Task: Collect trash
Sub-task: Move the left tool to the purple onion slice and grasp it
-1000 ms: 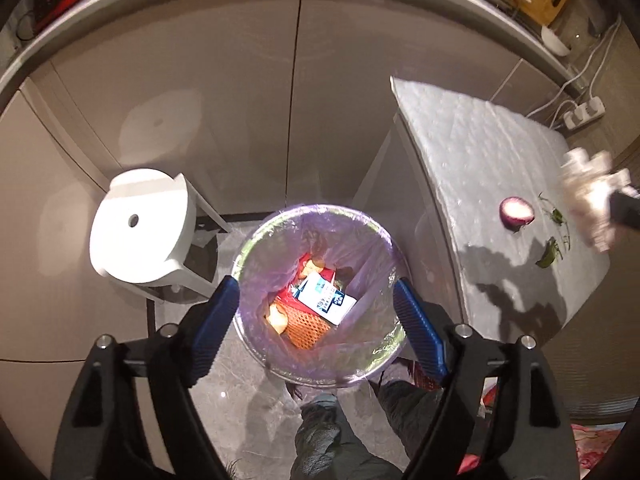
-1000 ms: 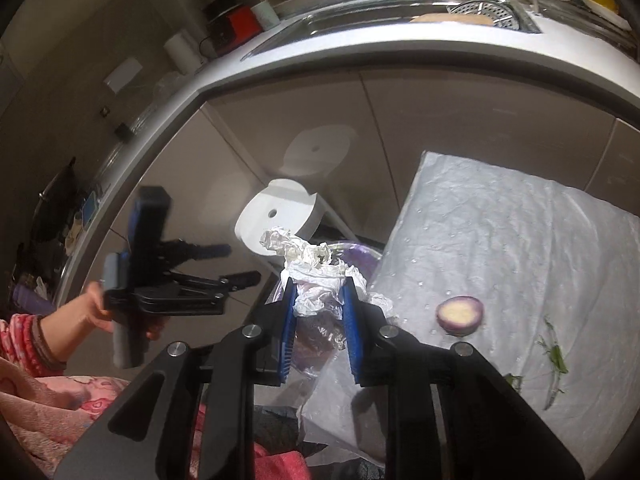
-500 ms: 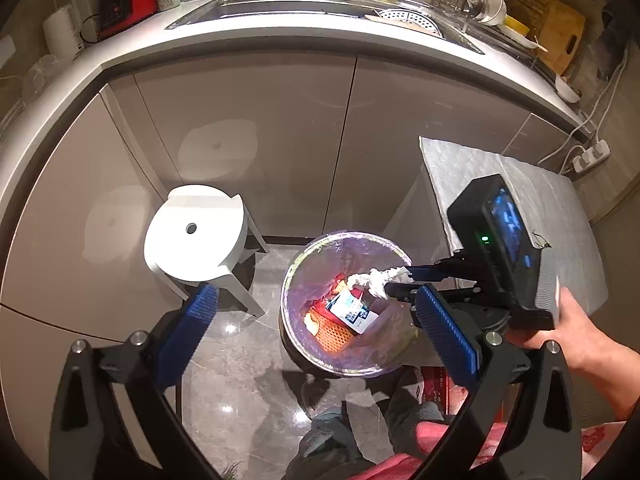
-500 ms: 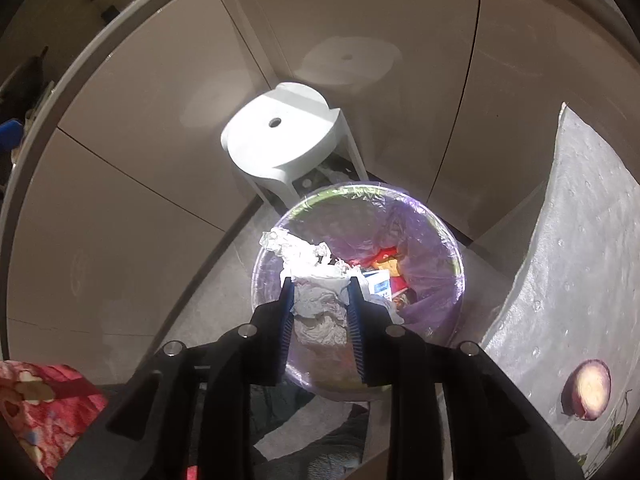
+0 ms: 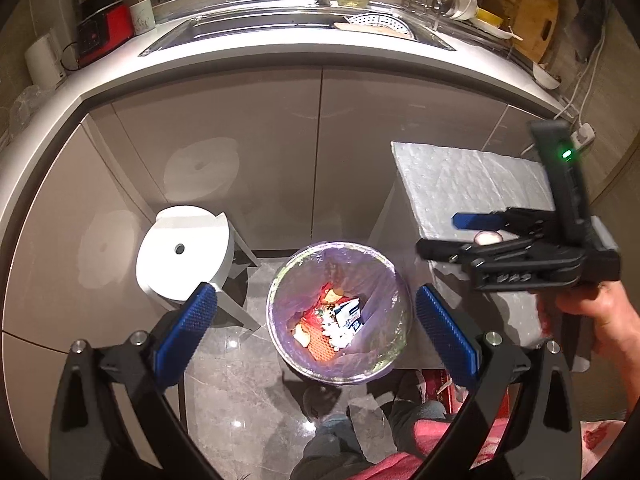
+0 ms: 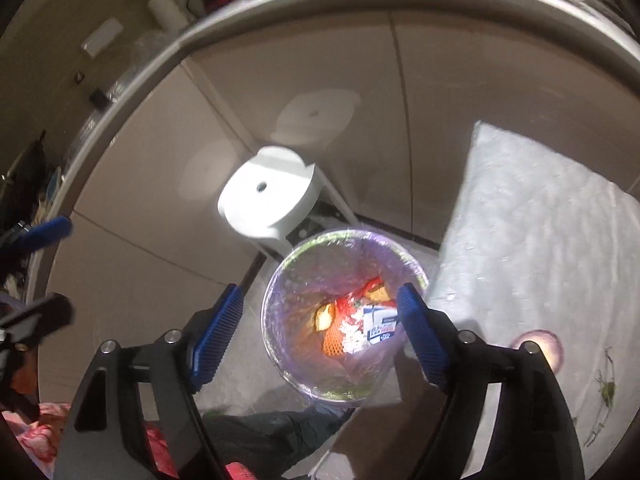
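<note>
A: Left wrist view looks down past a grey counter and beige cabinet doors [image 5: 256,152] onto dark glossy floor tiles [image 5: 240,392]. What stands there?

B: A round bin [image 5: 276,340] with a purple liner, between a white stool [image 5: 184,256] and a table [image 5: 472,184] under a white quilted cover. The trash [image 5: 334,322] lies at the bottom: a blue-white carton, orange netting, red wrapper, crumpled tissue.

A: And the grippers?

B: Left gripper [image 5: 316,320] hangs above the bin, jaws wide apart, nothing between them. Right gripper [image 6: 320,320] is likewise spread and bare over the bin [image 6: 280,344].

A: Anything on the table?

B: Half a red onion [image 6: 540,346] and green scraps [image 6: 606,388], near the edge, well apart from the bin. A sink [image 5: 248,24] sits in the counter.
</note>
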A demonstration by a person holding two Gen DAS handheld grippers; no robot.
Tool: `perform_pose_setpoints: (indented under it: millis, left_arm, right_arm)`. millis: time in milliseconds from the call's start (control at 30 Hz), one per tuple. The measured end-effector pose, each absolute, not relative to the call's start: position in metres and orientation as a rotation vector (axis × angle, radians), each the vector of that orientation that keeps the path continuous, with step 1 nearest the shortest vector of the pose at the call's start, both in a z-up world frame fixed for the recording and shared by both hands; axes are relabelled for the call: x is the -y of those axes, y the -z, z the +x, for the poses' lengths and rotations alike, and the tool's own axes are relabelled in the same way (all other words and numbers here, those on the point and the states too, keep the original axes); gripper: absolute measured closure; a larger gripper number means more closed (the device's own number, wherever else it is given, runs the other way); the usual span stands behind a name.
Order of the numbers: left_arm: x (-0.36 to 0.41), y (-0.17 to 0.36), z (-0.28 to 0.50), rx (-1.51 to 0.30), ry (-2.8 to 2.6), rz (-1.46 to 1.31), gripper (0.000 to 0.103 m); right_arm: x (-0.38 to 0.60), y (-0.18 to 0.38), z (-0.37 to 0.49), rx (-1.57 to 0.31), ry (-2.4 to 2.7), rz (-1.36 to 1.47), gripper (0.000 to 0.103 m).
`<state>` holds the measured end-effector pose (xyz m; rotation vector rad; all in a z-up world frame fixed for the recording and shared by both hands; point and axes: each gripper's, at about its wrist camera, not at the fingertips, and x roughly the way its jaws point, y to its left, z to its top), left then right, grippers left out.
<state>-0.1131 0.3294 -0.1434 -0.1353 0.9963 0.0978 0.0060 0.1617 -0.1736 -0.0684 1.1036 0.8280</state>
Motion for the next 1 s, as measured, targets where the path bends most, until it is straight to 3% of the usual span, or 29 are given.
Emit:
perform_pose_setpoints:
  millis: [167,300,567,1000]
  left_arm:
    - [-0.291,0.145,-0.094,-0.982,0.019,-0.100,0.008]
    - [-0.248,0.152,-0.074,-0.960,0.153,-0.052,0.008]
    - [-0.169,0.192,-0.023,-0.983,0.337,0.033,0.008]
    - [-0.114,0.262,0.047,-1.150,0.295,-0.051,0.011]
  right_arm:
    - [-0.063,0.112,0.011,-0.957,-0.668,0.051,0.004]
    - [0.012,0.089,0.008,-0.911,-0.516,0.109,0.003]
    - [0.120,0.092,-0.015,-0.905,-0.276,0.195,0.003]
    - [0.194,0.100,-0.031,-0.933,-0.147,0.216,0.003]
